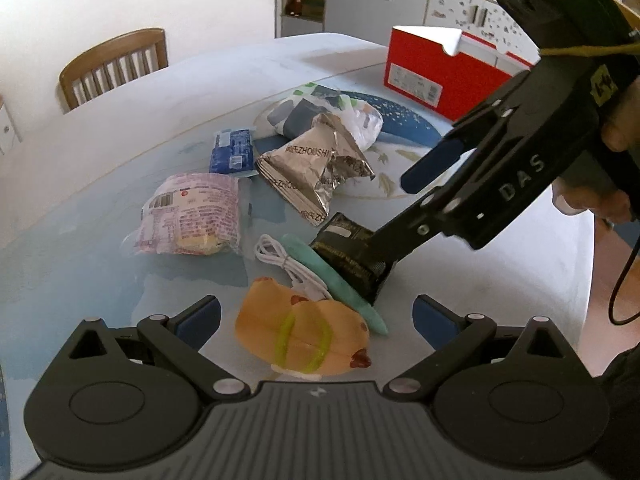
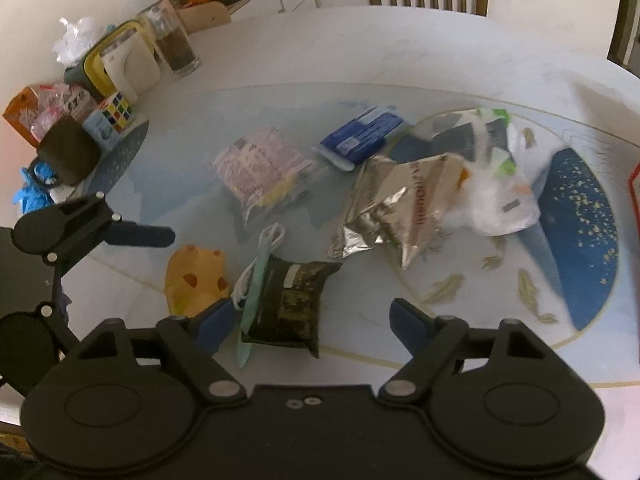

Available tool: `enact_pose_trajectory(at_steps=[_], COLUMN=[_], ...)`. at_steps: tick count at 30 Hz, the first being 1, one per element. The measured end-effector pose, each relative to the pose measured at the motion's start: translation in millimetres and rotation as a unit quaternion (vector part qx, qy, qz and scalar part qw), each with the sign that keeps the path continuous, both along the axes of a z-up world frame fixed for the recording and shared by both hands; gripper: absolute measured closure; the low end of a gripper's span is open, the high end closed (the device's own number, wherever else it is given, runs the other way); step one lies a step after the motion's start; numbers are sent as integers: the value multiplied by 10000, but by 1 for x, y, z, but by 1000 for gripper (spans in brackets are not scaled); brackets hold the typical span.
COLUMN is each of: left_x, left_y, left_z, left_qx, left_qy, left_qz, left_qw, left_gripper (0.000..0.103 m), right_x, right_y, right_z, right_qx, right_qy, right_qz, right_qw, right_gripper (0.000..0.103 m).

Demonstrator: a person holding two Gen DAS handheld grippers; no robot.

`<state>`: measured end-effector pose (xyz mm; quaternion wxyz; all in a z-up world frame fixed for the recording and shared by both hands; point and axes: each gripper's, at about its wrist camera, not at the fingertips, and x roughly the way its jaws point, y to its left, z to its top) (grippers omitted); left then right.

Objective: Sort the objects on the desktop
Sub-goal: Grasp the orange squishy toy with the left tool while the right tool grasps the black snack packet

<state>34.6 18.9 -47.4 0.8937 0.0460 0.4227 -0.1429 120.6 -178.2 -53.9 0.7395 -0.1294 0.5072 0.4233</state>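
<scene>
White tabletop (image 1: 120, 128) holds the clutter, with a pink bread packet (image 1: 192, 212) left of the dark foil pouch (image 1: 344, 248). Nearer than that pouch, the left gripper (image 1: 316, 316) gapes empty around a tan squishy toy (image 1: 304, 332). Right of the toy, the right gripper (image 2: 308, 320) straddles the pouch, fingers spread, pads apart from it.

soft, even daylight throughout, bright on the pale surface (image 1: 120, 128) with faint sheen and only weak shadows. strong fisheye bending at the edges, dark corners. left wrist view fairly sharp; right wrist view smeared by motion blur, worst on the silver foil bag (image 2: 392, 204).
</scene>
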Motion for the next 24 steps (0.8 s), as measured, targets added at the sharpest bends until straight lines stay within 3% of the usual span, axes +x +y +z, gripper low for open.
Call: enact_pose_trajectory(at_steps=[3,17,24], left_x=[1,2,0], left_y=[0,8,7], left_z=[-6,-14,-17], left_qx=[104,-124,-82], left_qy=[-22,-20,-36], left_qz=[-20,6,-11], left_qw=[9999,9999,10000], left_gripper=[0,1,17], right_x=[0,-5,-4], right_y=[5,21,22], right_z=[-5,-22,-20], right_qx=[-65,-363,-292], right_qy=[11,-45,-143], right_qz=[12,-6,-61], right_qw=[10000,9993,9995], right_gripper=[22,37,50])
